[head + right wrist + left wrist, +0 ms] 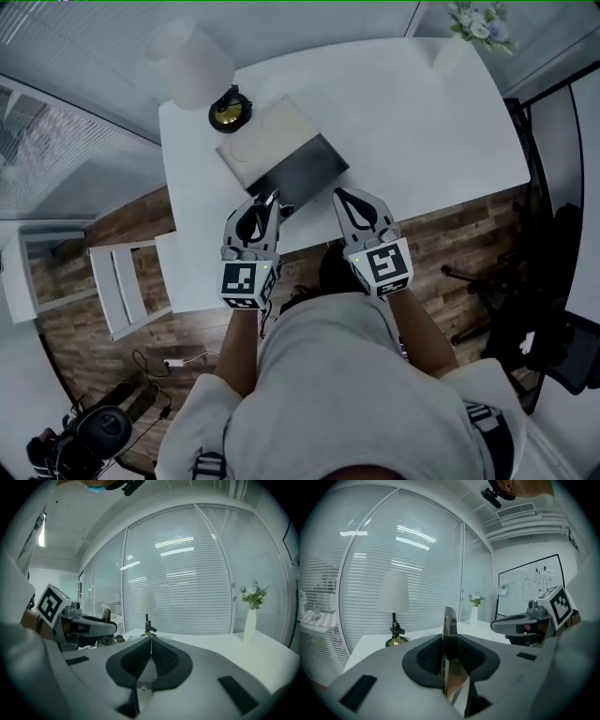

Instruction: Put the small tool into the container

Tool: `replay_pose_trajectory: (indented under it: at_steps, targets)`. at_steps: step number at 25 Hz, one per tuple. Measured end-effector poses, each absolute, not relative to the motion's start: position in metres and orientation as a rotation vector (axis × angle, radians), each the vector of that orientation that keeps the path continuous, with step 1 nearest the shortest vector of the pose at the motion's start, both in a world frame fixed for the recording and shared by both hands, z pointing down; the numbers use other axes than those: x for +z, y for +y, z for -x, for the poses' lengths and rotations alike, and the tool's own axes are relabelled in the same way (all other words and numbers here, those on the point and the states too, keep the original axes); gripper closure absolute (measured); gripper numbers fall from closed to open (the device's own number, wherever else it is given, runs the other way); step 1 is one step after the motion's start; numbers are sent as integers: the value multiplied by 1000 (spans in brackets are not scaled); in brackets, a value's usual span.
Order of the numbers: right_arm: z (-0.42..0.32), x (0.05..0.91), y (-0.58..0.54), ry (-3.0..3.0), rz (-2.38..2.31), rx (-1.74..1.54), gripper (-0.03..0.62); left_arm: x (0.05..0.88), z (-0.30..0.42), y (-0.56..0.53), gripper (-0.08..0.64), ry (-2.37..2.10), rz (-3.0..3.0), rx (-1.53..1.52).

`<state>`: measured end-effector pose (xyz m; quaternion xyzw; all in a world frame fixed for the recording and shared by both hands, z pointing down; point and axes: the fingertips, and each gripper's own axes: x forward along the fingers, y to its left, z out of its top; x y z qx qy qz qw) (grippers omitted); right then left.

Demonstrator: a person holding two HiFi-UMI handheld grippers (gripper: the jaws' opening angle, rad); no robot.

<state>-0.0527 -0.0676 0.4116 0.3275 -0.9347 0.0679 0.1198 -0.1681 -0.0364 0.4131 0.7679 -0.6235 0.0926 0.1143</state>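
2 closed grippers: left gripper (270,200) pinches small tool (449,625) just beside container (302,172); right gripper (340,195) empty.

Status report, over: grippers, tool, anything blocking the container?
Left gripper shut on small tool, right gripper shut, empty. Tool at near edge of container. Lamp beyond it, off the path.

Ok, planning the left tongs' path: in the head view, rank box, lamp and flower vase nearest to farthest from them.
1. Grey-and-beige rectangular box, just ahead of the left tongs, near edge of the white table.
2. White-shaded table lamp with brass base, beyond the box, far-left corner.
3. White vase of flowers, far-right corner.
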Motion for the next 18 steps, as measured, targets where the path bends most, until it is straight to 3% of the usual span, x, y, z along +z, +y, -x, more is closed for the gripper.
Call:
replay_pose_trajectory:
  at_steps: [18]
  targets:
    - [70,489,-151,-2714,-611,340,566,492,149,-121,466,-1801,-2095,868]
